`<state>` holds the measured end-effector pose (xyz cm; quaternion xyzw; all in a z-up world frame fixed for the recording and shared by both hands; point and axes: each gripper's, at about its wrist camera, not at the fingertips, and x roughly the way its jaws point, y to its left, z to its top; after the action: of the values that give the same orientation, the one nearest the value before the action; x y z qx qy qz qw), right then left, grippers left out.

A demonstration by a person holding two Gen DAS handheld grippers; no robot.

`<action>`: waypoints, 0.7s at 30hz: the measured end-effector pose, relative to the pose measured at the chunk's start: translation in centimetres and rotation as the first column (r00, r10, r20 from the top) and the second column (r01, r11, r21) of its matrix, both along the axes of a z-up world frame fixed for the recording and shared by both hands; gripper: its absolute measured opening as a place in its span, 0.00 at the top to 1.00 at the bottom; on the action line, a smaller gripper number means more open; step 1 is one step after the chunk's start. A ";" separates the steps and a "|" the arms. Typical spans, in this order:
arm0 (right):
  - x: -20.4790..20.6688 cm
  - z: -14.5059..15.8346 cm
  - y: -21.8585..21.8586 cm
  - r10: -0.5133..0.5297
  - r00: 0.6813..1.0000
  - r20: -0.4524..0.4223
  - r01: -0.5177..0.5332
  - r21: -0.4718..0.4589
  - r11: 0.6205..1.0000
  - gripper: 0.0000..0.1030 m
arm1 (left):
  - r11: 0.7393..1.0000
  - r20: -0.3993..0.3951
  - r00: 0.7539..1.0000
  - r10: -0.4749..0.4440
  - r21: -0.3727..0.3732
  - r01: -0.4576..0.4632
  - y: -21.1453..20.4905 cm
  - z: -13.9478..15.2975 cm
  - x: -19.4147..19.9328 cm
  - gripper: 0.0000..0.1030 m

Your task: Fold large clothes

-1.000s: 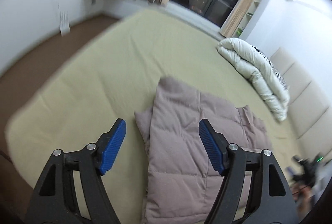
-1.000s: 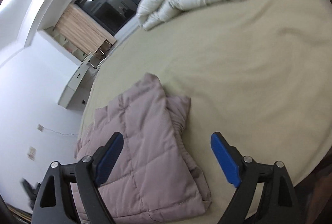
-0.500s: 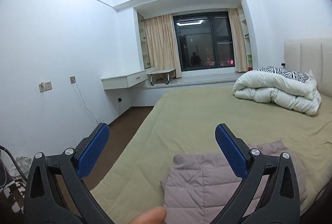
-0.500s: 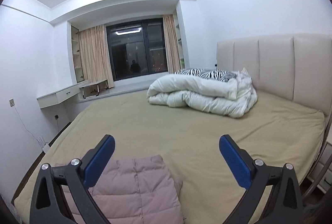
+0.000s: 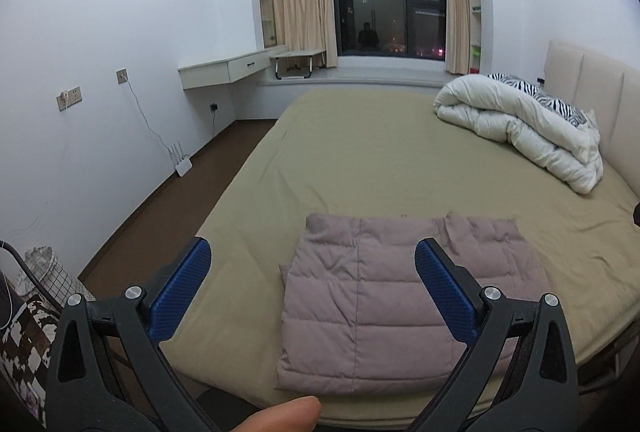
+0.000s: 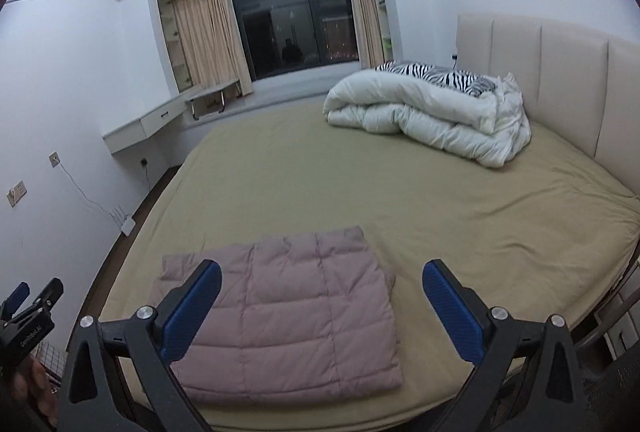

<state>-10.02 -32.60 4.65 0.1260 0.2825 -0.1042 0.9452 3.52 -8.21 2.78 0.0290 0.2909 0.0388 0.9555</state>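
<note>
A mauve quilted down jacket [image 5: 372, 296] [image 6: 288, 316] lies folded into a flat rectangle near the front edge of the bed [image 5: 380, 152] [image 6: 360, 192], which has an olive sheet. My left gripper [image 5: 312, 288] hovers above and in front of the jacket, jaws wide open, nothing between the blue pads. My right gripper [image 6: 322, 306] is held back from the bed too, open and empty, with the jacket below its left finger. The left gripper [image 6: 16, 298] also shows at the left edge of the right wrist view. A fingertip [image 5: 280, 414] shows at the bottom.
A bundled white duvet [image 5: 524, 124] [image 6: 432, 112] with zebra-print pillows lies against the headboard [image 6: 560, 72]. A wall desk [image 5: 224, 68] and folding table [image 5: 298, 62] stand by the dark window. A router [image 5: 182, 162] sits on the floor, a grid-pattern basket [image 5: 48, 268] at lower left.
Both grippers have lifted away from the jacket and pulled back from the bed, their jaws opening wider. The view swung from close over the jacket to the whole room.
</note>
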 end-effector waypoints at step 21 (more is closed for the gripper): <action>1.0 -8.9 6.2 0.045 0.966 -0.253 -0.075 -0.113 0.991 0.00 | 1.000 -0.274 0.962 -0.003 0.023 0.010 -0.4 -11.4 3.1 0.00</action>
<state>-9.01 -26.36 -4.25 0.0456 0.3963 -0.1075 0.9107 6.57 -8.63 -8.62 0.0463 0.4199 0.0347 0.9057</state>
